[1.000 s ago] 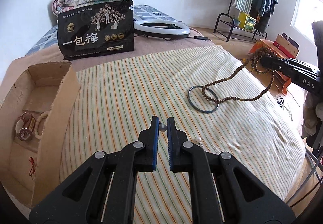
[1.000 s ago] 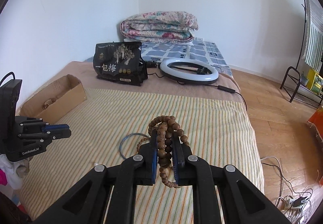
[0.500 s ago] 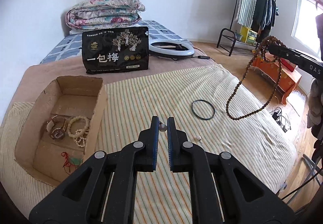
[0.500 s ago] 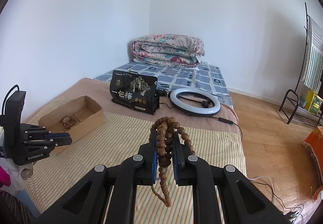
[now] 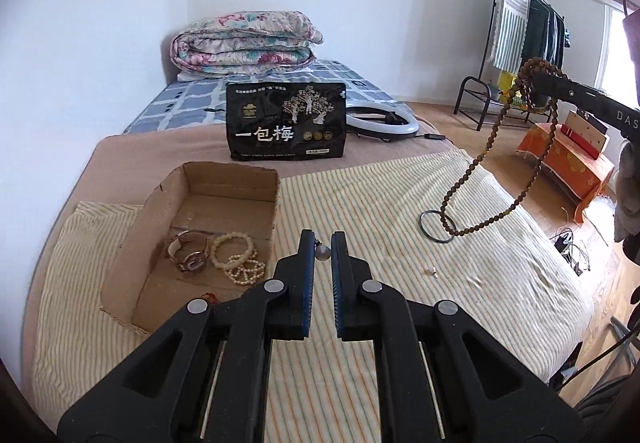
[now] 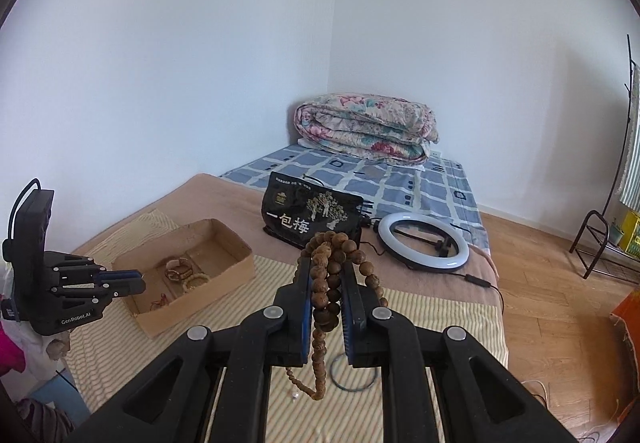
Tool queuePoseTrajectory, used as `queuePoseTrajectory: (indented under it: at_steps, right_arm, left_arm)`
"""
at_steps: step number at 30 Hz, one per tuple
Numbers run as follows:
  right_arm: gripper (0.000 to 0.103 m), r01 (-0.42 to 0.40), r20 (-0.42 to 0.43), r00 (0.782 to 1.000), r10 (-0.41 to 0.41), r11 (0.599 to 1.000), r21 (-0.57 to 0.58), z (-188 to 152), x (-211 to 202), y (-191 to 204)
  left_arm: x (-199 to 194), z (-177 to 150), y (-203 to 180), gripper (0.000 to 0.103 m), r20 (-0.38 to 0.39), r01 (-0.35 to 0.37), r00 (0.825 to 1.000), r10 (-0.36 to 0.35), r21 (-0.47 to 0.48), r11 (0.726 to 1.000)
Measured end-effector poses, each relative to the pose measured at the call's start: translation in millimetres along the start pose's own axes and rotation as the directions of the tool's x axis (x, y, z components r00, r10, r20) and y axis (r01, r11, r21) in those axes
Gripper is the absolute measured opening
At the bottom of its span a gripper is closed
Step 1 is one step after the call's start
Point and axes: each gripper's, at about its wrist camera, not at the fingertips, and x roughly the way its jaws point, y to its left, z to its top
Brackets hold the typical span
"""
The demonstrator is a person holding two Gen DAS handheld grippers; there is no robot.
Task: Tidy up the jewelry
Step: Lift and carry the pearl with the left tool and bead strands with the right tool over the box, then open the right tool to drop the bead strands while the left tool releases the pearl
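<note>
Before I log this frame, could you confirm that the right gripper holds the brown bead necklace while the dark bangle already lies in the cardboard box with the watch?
Not quite: the dark bangle lies on the striped blanket, outside the cardboard box, as the left wrist view shows. The right gripper does hold the brown bead necklace, and the watch is in the box.

Bead necklace [image 6: 326, 283]: brown, wood-toned. Striped sheet [image 5: 400, 203]: cream with thin green and orange lines. Cardboard box [image 5: 224, 179]: tan. Snack bag [image 5: 286, 121]: black, white characters, gold tree print. Folded quilt [image 5: 244, 43]: pink and teal floral. Mattress cover [image 6: 360, 175]: blue-and-white check. Bangle [image 5: 437, 227]: dark. Ring light [image 6: 423, 241]: white. Bead bracelet [image 5: 234, 249] in box: cream.
</note>
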Motion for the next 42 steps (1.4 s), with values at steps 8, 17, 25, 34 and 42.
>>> queuePoseTrajectory:
  at_steps: [8, 17, 25, 34, 42]
  right_arm:
    - [0.010, -0.068, 0.025, 0.997, 0.069, 0.997, -0.044, 29, 21, 43]
    - [0.010, -0.133, 0.031, 0.990, 0.135, 0.989, -0.060, 48, 54, 80]
    - [0.010, -0.172, 0.037, 0.984, 0.175, 0.983, -0.069, 67, 84, 104]
    - [0.010, -0.202, 0.036, 0.978, 0.205, 0.978, -0.054, 85, 124, 120]
    - [0.010, -0.196, -0.013, 0.980, 0.196, 0.980, -0.040, 81, 173, 126]
  left_arm:
    - [-16, 1, 49, 0.006, 0.013, -0.075, 0.997, 0.075, -0.050, 0.996]
    - [-19, -7, 96, 0.006, -0.002, -0.134, 0.991, 0.134, -0.103, 0.986]
    - [-14, -11, 120, 0.006, -0.018, -0.152, 0.988, 0.150, -0.127, 0.980]
    - [4, -17, 134, 0.006, -0.042, -0.146, 0.989, 0.142, -0.142, 0.979]
    - [20, -24, 144, 0.006, -0.068, -0.136, 0.990, 0.127, -0.164, 0.977]
